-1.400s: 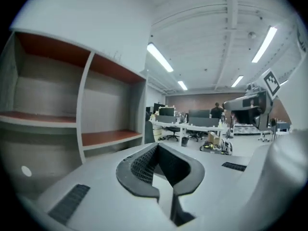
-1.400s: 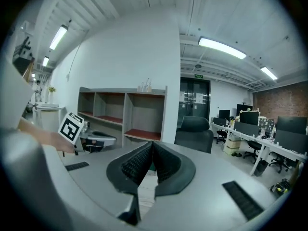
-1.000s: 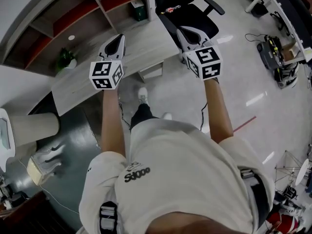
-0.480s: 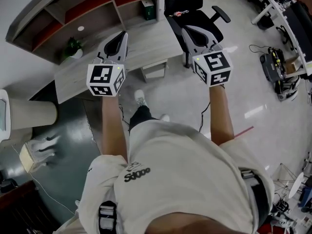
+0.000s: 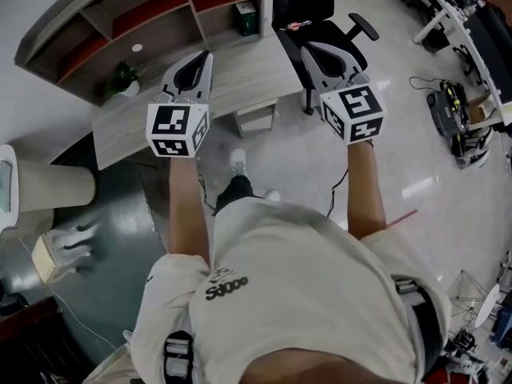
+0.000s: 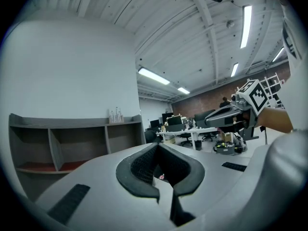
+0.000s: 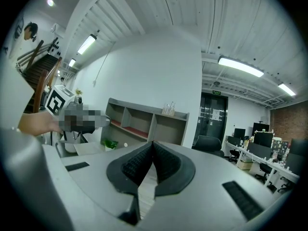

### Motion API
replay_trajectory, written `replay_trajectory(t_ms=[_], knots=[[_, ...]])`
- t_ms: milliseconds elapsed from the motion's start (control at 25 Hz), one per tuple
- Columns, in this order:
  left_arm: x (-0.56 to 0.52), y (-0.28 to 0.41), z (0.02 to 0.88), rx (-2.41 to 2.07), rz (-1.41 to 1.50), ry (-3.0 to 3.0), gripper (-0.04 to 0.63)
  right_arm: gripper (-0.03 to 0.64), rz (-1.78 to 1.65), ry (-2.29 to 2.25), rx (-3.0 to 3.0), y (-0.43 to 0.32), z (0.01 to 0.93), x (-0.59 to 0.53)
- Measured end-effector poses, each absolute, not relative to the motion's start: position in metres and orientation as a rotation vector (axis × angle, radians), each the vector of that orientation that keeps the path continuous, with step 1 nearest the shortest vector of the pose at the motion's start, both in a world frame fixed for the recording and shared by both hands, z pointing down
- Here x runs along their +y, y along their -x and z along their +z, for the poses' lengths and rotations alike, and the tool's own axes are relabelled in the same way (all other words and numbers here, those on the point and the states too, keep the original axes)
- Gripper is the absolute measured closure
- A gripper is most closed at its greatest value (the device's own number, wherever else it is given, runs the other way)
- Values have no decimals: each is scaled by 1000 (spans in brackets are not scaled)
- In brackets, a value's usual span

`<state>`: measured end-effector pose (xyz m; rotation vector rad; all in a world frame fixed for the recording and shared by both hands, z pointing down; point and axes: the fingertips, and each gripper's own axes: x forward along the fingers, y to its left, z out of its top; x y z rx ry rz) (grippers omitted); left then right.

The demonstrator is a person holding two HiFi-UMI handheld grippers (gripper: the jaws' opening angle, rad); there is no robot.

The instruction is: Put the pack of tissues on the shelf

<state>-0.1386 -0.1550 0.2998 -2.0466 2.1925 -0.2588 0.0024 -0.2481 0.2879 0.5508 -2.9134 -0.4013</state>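
Note:
My left gripper (image 5: 206,55) is shut and empty, held level above the wooden desk (image 5: 248,74); in its own view the pads (image 6: 144,165) meet at the tip. My right gripper (image 5: 307,48) is also shut with nothing in it, out over the black office chair (image 5: 320,18). The grey shelf unit with red-floored bays (image 5: 160,10) stands behind the desk and shows ahead in both gripper views (image 6: 72,143) (image 7: 144,121). A small red and white item (image 5: 294,24) lies on the chair seat; I cannot tell whether it is the pack of tissues.
A small potted plant (image 5: 122,78) and a white round object (image 5: 138,48) sit on the desk by the shelf. A green box (image 5: 248,18) stands in a lower bay. Bottles (image 6: 115,115) top the shelf. A cylindrical bin (image 5: 56,190) is at left; office desks lie at right.
Both grippers have risen a little and moved forward toward the desk and shelf, mostly in the first half second. Both stay shut and empty.

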Motion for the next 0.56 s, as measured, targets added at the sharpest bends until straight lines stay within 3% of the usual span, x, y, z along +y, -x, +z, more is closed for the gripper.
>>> replay_trajectory(t_ms=[560], knots=[[-171,163,301,2201,-284,2024,577,612,-411,-557,-2912,20,287,-265]])
